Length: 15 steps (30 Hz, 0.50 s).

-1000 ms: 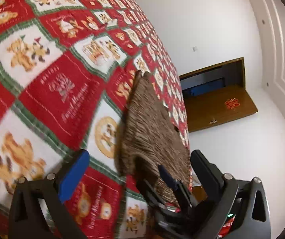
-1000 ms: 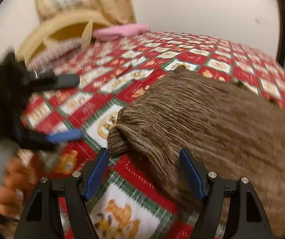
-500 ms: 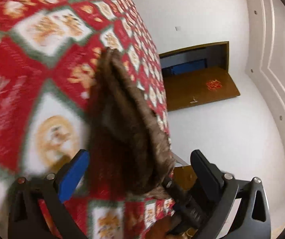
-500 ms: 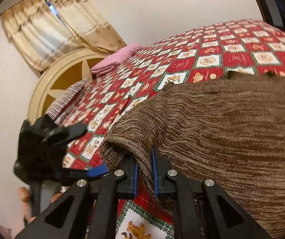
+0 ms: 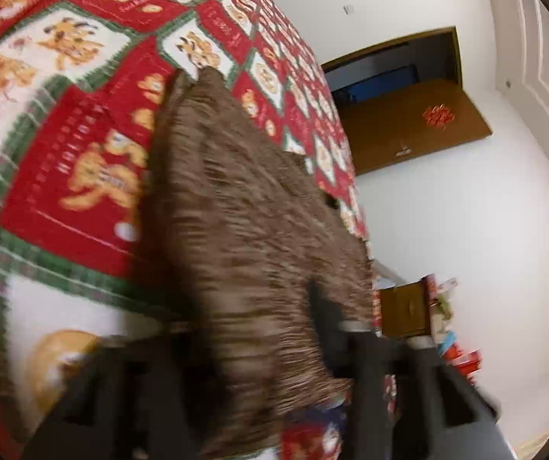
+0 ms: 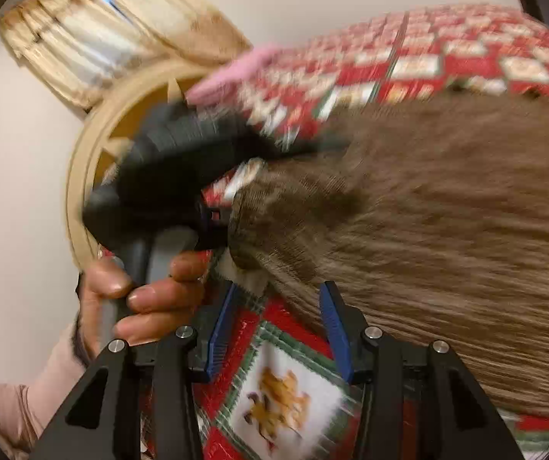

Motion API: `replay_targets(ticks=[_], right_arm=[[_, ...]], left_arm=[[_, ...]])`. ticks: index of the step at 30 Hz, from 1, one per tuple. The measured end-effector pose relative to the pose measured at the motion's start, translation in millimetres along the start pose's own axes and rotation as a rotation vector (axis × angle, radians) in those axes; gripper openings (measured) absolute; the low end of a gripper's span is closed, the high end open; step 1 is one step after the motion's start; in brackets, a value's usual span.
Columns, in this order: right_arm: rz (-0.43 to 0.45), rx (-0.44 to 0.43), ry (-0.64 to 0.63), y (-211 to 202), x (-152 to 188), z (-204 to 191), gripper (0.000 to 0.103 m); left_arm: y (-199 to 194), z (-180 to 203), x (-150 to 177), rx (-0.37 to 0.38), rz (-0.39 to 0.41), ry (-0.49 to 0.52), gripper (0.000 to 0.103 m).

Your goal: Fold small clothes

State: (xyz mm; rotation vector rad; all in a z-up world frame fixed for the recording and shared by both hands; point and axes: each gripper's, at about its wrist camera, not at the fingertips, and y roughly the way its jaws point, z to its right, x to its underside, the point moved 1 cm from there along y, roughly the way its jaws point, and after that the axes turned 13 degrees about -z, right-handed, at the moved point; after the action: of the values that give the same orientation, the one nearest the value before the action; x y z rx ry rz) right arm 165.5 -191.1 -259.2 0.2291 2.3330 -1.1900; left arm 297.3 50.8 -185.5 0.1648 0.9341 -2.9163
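The brown knitted garment (image 6: 447,237) lies on the bed's red patchwork quilt (image 6: 286,391); the right tongs (image 6: 274,329) are spread, their blue pads just beside its edge; the left tongs (image 6: 228,226) pinch its rolled corner, held by a hand (image 6: 140,299); both views are blurred.

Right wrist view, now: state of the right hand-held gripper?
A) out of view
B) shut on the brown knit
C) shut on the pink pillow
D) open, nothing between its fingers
D: the right hand-held gripper has its blue pads spread apart, with only the quilt showing in the gap; the brown knit lies beyond them, unpinched.
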Motion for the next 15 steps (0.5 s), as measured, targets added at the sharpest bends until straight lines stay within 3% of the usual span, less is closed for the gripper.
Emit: replay_targets(ticks=[2, 3, 4, 7, 9, 10, 12, 14, 15], right_arm=[[0.101, 0.13, 0.044, -26.6, -9.0, 21.4, 0.041], [0.104, 0.174, 0.084, -31.7, -17.4, 36.9, 0.016], [0.102, 0.21, 0.129, -32.7, -25.3, 51.9, 0.002], [0.087, 0.271, 0.175, -20.9, -42.1, 77.3, 0.002], [0.054, 0.294, 0.19, -3.9, -47.2, 85.6, 0.002], [0.013, 0.306, 0.197, 11.1, -47.0, 89.7, 0.002], [0.033, 0.318, 0.185, 19.8, -43.1, 92.8, 0.0], [0.036, 0.313, 0.196, 17.4, -42.7, 93.7, 0.0], [0.039, 0.309, 0.196, 19.0, -43.6, 95.8, 0.0]], left_arm=[[0.5, -5.1, 0.6, -0.051, 0.002, 0.022, 0.016], [2.1, -5.7, 1.3, -0.077, 0.002, 0.028, 0.016], [4.9, -6.0, 1.0, -0.109, 0.003, 0.037, 0.016], [6.2, -4.2, 1.5, -0.146, 0.028, 0.058, 0.021], [10.5, -2.1, -2.8, -0.154, 0.035, 0.058, 0.03], [11.4, -2.6, -5.4, -0.142, 0.033, 0.048, 0.033], [11.1, -3.3, -9.0, -0.114, 0.031, 0.019, 0.041], [11.2, 1.0, -11.2, -0.132, 0.051, 0.022, 0.038], [12.1, 5.4, -10.7, -0.172, 0.065, 0.042, 0.025]])
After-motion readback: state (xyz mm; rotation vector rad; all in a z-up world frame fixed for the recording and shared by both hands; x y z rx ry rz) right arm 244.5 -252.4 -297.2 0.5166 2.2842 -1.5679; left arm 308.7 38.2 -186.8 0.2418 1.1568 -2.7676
